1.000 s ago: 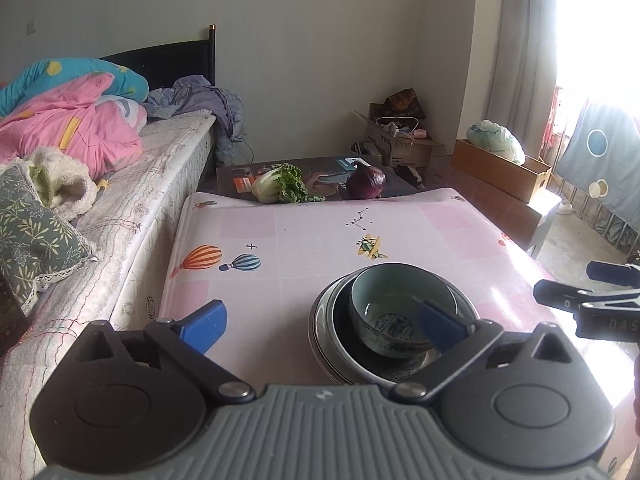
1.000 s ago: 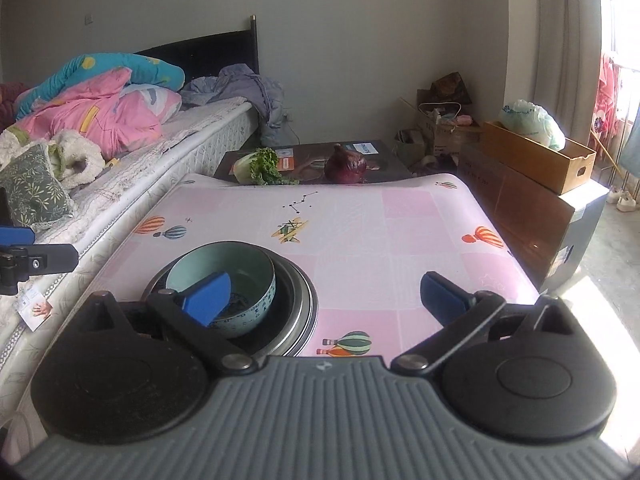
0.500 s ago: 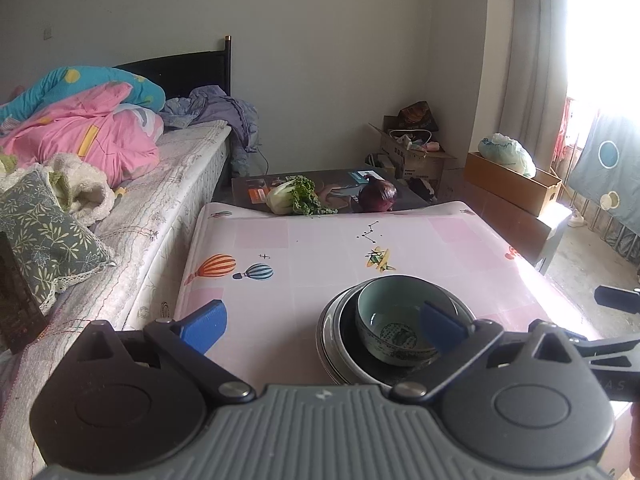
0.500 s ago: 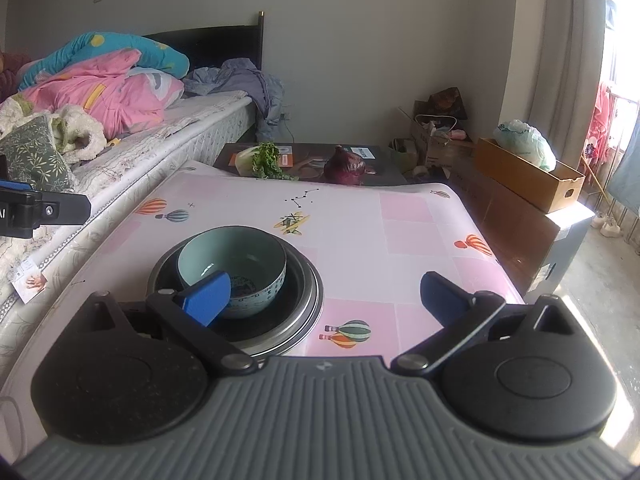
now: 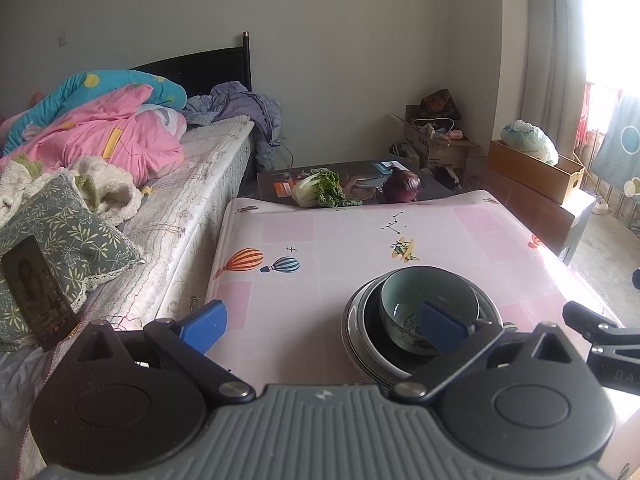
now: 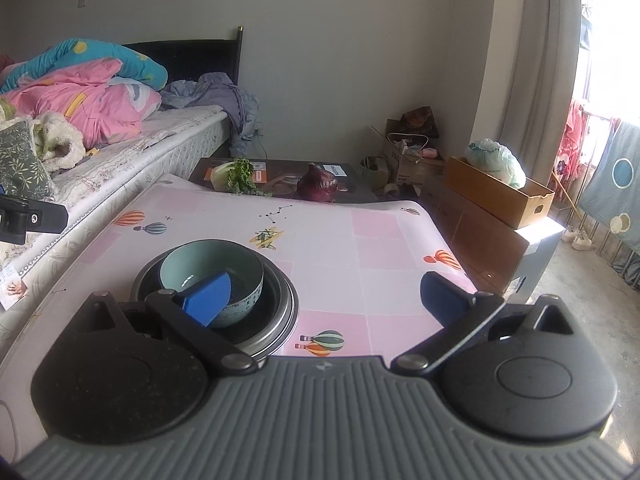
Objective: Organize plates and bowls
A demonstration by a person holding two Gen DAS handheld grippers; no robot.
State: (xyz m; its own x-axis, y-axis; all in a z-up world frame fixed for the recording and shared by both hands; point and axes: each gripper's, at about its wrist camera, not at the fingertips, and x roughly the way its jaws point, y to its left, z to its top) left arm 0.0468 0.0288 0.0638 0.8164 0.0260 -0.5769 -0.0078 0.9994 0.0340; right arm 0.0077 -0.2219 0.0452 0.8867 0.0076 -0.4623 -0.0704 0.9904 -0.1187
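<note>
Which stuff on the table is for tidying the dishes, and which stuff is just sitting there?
For the job:
- teal bowl, nested on top
- stacked plates under it
- left claw and right claw, both open and empty

Just lying about:
- leafy cabbage
- red onion
- pink bedding
- cardboard box

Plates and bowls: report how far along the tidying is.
Looks done: the teal bowl sits nested in a stack of plates on the pink table. In hand: nothing; the left gripper and right gripper are both open and empty, back from the stack. Left: no other dishes are visible loose on the table, so possibly only moving the stack.
</note>
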